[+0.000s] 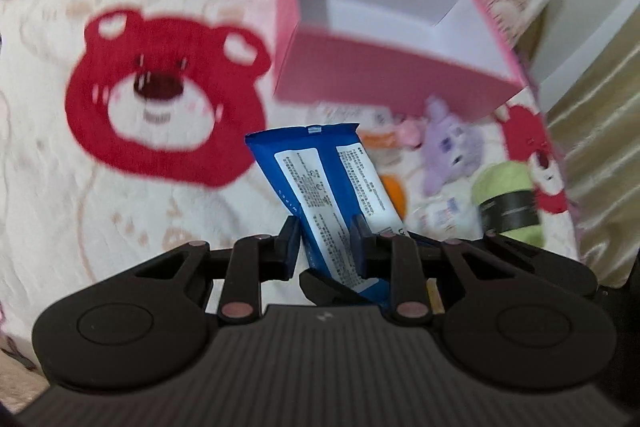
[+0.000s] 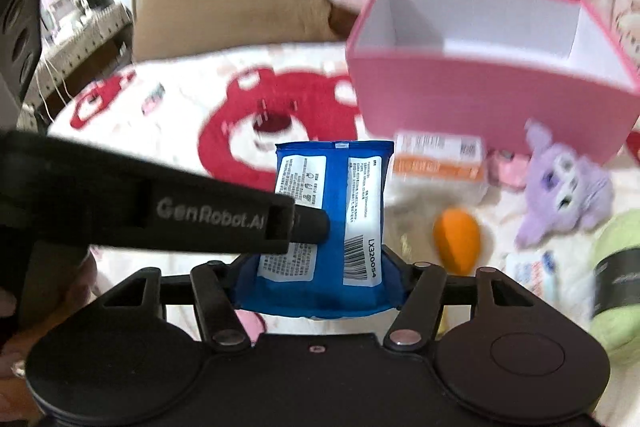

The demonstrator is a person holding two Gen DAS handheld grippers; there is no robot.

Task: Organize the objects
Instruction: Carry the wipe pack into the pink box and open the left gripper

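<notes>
Two matte black grippers are seen: ribbed housings, round side discs, silver-pink rivets; "GenRobot.AI" is printed on the left gripper point(image 2: 308, 223).

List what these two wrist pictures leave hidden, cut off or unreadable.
- Blue packet: label print too small to read, both views.
- Pink box: floor partly hidden by its near wall; its right corner is cut off in the right view.
- Green roll: cut by the right view's edge.
- Orange-and-white carton: blurred.
</notes>
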